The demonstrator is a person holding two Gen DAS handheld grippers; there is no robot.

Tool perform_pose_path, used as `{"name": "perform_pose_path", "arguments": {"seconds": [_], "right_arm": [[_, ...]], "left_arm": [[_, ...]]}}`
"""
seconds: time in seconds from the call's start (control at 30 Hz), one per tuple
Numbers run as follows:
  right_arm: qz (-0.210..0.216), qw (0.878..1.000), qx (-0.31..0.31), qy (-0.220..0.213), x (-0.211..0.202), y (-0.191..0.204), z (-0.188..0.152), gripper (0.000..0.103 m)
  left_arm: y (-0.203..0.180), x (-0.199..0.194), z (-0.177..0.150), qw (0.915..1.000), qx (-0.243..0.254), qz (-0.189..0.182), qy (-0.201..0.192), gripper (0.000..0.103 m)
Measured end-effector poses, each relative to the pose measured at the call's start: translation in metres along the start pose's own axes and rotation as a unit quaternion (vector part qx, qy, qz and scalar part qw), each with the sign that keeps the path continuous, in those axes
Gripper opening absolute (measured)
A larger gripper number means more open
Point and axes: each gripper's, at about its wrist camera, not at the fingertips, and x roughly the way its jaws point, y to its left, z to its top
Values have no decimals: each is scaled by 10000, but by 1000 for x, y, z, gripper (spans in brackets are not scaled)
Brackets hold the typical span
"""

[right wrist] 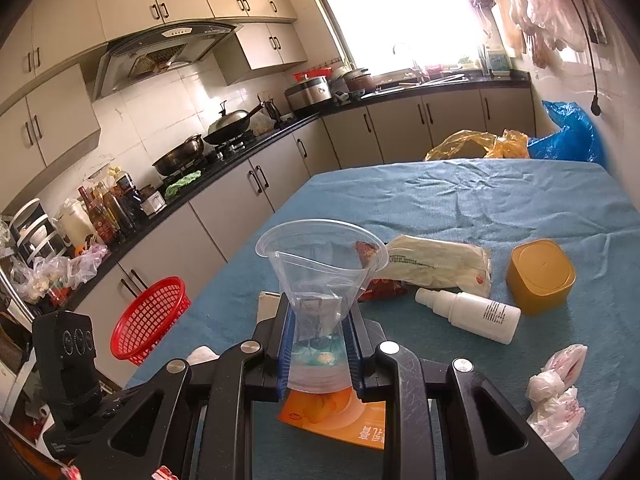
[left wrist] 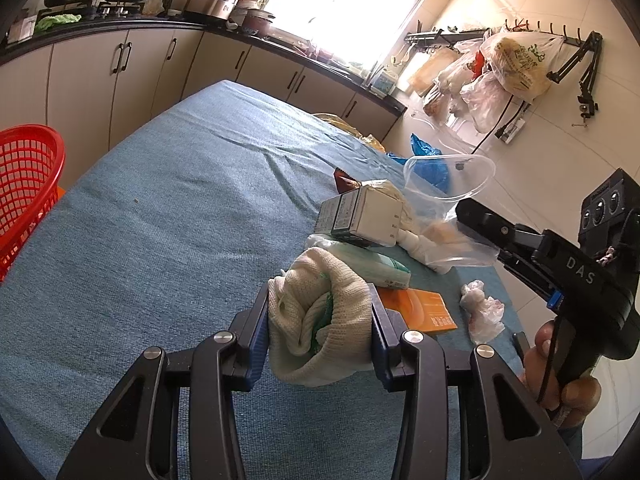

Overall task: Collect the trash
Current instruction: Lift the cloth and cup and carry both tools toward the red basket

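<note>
My left gripper (left wrist: 320, 322) has its fingers pinching a rolled cream knit cloth (left wrist: 316, 320), the pads pressed into both flanks so the soft bundle stays bunched and hangs clear of the blue-covered worktop (left wrist: 160, 208). My right gripper (right wrist: 320, 344) has its fingers squeezing a clear plastic cup (right wrist: 320, 264) low on its body; the thin wall has buckled inward between the pads while the rim flares wide above, which I judge a firm enough hold for something so light. Both pieces are lifted, each in its own grip, so I can carry two at once. The red basket (right wrist: 150, 320) stands off the worktop's left edge, beside the cabinets, and I take it as the place for them. More trash lies on the worktop: an orange leaflet (right wrist: 340, 416) below the cup, a white spray bottle (right wrist: 468, 314), a yellow tub (right wrist: 540, 276), a crumpled plastic bag (right wrist: 556, 400), a small carton (left wrist: 360, 216) and a flat cream packet (right wrist: 436, 260). Reaching the basket means swinging both loads leftward without loosening either pinch, the cup being the likelier to slip.
</note>
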Motion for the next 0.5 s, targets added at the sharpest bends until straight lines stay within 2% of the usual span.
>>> {"name": "perform_pose_path", "arguments": {"seconds": [0.3, 0.5], "right_arm": [[189, 9998, -79, -56, -12, 21, 1, 25], [571, 9981, -15, 238, -4, 47, 2, 25]], "left_arm": [[-11, -26, -3, 9967, 340, 664, -333, 41], [10, -62, 9, 9934, 171, 976, -573, 41]]}}
